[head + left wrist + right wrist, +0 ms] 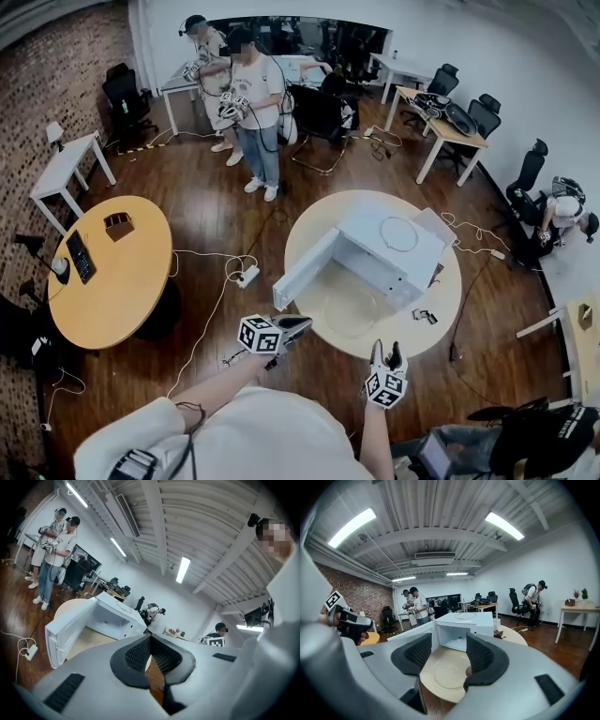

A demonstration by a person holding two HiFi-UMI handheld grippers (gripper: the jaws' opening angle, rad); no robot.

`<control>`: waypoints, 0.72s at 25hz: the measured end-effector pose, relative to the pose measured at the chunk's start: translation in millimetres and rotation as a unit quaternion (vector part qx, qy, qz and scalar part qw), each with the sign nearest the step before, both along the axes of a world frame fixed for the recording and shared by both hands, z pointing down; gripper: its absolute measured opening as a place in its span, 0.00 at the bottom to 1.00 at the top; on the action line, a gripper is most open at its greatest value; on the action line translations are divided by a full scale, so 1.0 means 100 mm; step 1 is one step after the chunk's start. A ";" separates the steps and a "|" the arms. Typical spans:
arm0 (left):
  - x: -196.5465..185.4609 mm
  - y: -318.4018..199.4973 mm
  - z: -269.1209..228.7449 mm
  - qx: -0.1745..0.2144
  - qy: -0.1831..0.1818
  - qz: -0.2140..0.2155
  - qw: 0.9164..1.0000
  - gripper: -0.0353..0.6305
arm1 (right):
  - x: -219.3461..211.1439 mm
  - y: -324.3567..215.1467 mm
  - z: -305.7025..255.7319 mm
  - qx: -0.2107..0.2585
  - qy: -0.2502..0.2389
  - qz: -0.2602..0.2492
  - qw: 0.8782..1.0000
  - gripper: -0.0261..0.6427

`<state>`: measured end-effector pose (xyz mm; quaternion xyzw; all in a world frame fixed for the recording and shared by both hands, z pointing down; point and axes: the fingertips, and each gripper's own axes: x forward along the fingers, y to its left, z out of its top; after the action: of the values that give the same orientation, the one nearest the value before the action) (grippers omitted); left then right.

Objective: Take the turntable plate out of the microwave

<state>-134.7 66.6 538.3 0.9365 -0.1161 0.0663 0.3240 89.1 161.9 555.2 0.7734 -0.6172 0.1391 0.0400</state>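
A white microwave stands on a round light table with its door swung wide open to the left. The clear glass turntable plate lies flat on the table in front of the oven's mouth. In the right gripper view the plate shows beyond the open, empty right gripper, with the microwave behind it. My right gripper hovers at the table's near edge. My left gripper is held off the table's near left edge. Its jaws are shut with nothing between them.
An orange round table with a keyboard stands to the left. A power strip and cables lie on the wooden floor between the tables. A small dark object sits right of the plate. Two people stand beyond, among desks and chairs.
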 end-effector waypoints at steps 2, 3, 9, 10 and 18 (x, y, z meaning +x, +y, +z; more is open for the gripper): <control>-0.14 -0.09 -0.03 0.009 -0.001 0.014 1.000 0.07 | -0.13 -0.02 0.01 0.002 -0.007 0.017 1.000 0.39; -0.20 -0.16 -0.04 0.011 0.001 0.016 1.000 0.07 | -0.21 -0.06 0.02 0.000 -0.007 0.022 1.000 0.39; -0.60 -0.67 -0.19 0.008 0.031 0.012 0.999 0.07 | -0.93 -0.56 -0.25 0.011 0.056 -0.041 0.998 0.39; -0.68 -0.75 -0.21 0.007 0.035 0.013 0.999 0.07 | -1.05 -0.65 -0.26 0.008 0.058 -0.046 0.997 0.39; -1.07 -0.76 0.01 -0.019 0.026 0.061 0.998 0.07 | -1.63 -0.63 -0.30 -0.010 0.072 -0.009 0.997 0.39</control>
<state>-242.0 -8.9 539.7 0.9369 -0.0488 0.0639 0.3401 -73.7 98.5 525.6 0.7751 -0.6186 0.0886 0.0935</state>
